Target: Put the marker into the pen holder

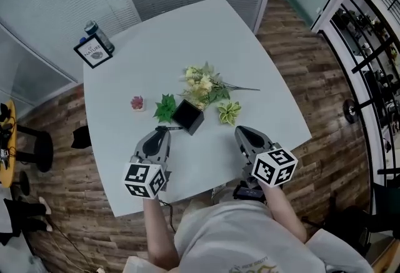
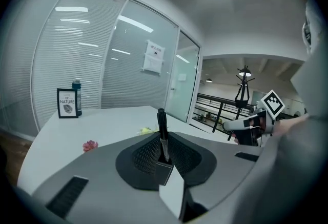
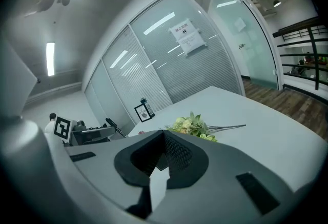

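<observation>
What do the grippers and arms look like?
The left gripper and right gripper have grey moulded shells tapering to the jaws, lined with black textured pads. Each carries a white cube with black square markers. A dark cable trails by the left forearm. The person wears a light short-sleeved shirt.
</observation>
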Motion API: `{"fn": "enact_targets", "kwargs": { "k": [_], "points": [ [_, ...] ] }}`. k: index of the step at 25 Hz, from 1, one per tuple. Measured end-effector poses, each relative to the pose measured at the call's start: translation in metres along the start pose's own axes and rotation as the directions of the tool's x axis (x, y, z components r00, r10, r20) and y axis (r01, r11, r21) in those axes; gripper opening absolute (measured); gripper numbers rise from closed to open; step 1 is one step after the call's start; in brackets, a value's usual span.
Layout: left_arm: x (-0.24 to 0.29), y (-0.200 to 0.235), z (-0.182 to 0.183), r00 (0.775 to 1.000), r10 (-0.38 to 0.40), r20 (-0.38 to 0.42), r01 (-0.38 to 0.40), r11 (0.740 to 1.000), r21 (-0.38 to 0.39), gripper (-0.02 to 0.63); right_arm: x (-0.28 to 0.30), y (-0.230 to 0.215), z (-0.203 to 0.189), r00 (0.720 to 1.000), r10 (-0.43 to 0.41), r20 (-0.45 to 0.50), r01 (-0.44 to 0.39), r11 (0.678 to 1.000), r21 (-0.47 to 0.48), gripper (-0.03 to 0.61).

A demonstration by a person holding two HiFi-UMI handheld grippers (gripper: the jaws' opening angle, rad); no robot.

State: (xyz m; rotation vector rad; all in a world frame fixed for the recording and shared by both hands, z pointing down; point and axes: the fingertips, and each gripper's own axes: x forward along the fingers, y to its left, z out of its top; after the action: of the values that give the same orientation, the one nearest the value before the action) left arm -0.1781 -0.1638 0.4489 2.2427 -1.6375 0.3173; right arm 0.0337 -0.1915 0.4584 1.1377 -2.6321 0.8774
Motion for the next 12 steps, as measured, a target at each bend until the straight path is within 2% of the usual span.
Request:
{"fn": "enact_targets", "kwargs": {
  "k": [7,12],
  "points": [
    [0.036,0.004,0.002,0.999,-0.017,-0.042,0.018,1.0,0.015,0.051,0.021,-0.018,-0.001,0.999,0.0,-0.033,0.001,1.0,0.018,0.017],
    [0.059,0.003,-0.013,0.992,-0.026,-0.127,0.033,0.998,0.06,0.051,0.029,-0.028,-0.003,0.999,-0.012,-0.045,0.013,0.999,0.04,0.016]
  ]
}}
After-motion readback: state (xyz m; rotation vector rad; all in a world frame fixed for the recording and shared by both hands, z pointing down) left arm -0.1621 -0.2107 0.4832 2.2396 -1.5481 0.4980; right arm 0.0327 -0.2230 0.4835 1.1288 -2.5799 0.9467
